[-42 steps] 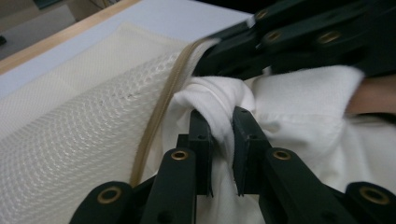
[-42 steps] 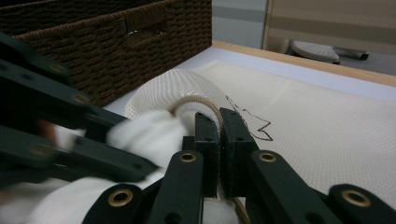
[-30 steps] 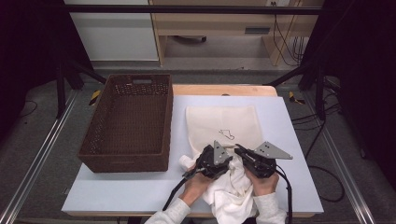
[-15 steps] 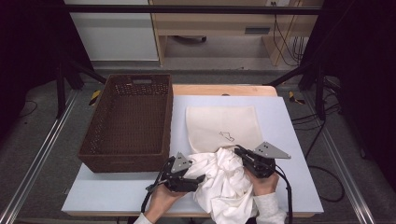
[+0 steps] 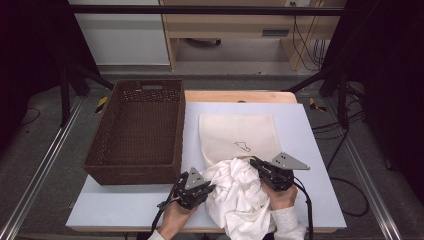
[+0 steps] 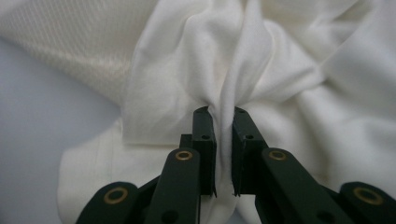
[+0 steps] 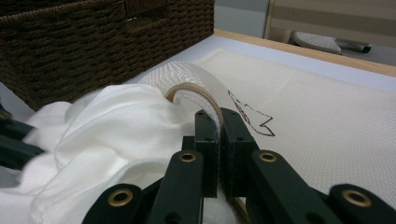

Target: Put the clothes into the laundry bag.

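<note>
A crumpled white cloth [image 5: 235,192] lies at the table's front, hanging over the edge. My left gripper [image 5: 209,189] is at its left side, shut on a fold of the white cloth [image 6: 289,70], which runs up between the jaws of the left gripper [image 6: 220,112]. A flat cream mesh bag [image 5: 240,131] with a brown outline drawing lies behind the cloth. My right gripper [image 5: 256,164] is at the bag's near edge. In the right gripper view the right gripper [image 7: 219,114] is shut on the bag's corded rim [image 7: 196,91], lifted over the white cloth [image 7: 107,121].
A dark brown woven basket [image 5: 137,165] stands on the left half of the white table [image 5: 310,130], close beside my left gripper. A wooden strip [image 5: 240,96] runs along the table's far edge. Cables [image 5: 307,210] trail off the front edge.
My left gripper has moved left and toward the front edge, drawing the white cloth out wider. The right gripper has stayed in place on the bag's rim.
</note>
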The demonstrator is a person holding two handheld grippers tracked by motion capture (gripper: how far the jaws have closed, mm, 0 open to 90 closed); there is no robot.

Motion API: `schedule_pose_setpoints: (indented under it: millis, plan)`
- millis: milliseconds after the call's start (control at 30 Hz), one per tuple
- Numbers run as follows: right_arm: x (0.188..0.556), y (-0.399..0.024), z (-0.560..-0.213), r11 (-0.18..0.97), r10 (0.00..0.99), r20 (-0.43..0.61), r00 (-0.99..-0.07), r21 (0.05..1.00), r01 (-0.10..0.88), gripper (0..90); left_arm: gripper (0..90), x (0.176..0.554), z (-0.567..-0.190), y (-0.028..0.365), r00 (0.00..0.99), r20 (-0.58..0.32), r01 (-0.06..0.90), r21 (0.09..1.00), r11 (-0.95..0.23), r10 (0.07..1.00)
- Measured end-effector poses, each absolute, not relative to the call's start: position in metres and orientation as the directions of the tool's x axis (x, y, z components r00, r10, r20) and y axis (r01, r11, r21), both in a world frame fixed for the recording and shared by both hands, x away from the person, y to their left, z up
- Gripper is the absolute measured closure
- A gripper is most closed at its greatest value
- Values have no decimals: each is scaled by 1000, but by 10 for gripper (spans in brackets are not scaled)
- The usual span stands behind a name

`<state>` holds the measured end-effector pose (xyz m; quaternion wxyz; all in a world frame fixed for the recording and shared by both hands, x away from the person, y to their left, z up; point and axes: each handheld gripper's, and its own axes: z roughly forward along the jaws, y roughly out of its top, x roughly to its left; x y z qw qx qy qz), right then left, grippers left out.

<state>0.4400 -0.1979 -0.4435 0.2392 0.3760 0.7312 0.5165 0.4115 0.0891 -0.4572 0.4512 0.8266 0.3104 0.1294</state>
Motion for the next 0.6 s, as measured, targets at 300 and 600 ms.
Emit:
schedule_pose_setpoints:
  millis: [300,600]
  plan:
    - [442,-197,-444,157,792,66,-607,939,306,866,810,398,-414,18,861,19,220,887,-406,508]
    - [439,-204,-440,145,795,62,-603,946,288,867,806,429,-431,-20,823,90,251,829,-500,561]
